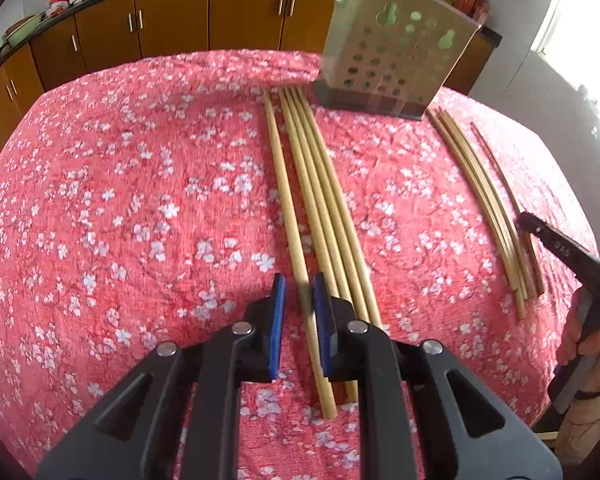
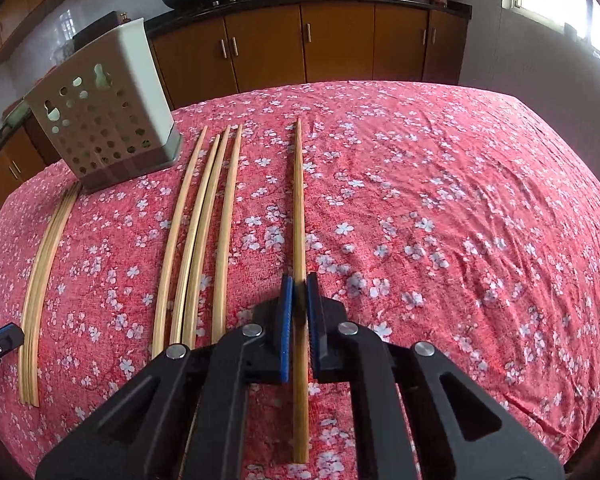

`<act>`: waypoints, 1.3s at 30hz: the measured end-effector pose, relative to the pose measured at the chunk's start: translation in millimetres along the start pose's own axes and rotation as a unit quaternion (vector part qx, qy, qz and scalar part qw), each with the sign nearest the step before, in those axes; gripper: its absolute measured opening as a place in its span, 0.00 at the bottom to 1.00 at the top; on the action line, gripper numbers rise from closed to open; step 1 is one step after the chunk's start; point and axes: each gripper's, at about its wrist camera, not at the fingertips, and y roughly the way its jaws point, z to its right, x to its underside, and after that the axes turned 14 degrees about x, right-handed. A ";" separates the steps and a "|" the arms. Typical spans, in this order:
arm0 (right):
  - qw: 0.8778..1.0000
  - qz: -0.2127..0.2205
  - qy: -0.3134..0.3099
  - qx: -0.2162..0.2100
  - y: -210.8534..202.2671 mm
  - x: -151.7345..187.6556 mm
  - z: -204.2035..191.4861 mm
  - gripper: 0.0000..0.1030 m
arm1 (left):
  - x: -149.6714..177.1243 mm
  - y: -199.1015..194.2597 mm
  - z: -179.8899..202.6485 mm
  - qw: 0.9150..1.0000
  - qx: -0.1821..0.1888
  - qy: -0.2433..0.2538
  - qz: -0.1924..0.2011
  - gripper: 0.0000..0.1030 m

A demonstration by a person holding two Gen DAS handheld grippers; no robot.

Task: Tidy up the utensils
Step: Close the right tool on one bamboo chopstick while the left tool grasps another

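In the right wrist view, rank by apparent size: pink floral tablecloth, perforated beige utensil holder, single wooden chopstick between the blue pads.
1. Pink floral tablecloth, fills most of the frame.
2. Perforated beige utensil holder.
3. Single wooden chopstick: longer than the holder is tall, but nearer the camera and far thinner.

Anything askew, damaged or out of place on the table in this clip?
Nothing stands out. The chopsticks lie in neat parallel groups on the cloth, and the perforated holder stands upright; any tilt looks like lens distortion.
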 end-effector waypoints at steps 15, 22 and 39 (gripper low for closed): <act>1.000 0.009 0.001 0.006 23.5 -25.5 -0.1 0.08 | -52.9 13.3 -52.4 0.997 -0.065 0.002 0.041 0.08; 1.000 0.013 0.008 -0.002 30.1 -30.1 6.9 0.08 | -39.9 2.5 -61.4 0.997 -0.032 0.006 0.065 0.08; 1.000 0.018 -0.008 0.004 15.0 -10.7 4.3 0.08 | -14.7 -8.4 -51.1 0.996 -0.049 0.025 0.074 0.08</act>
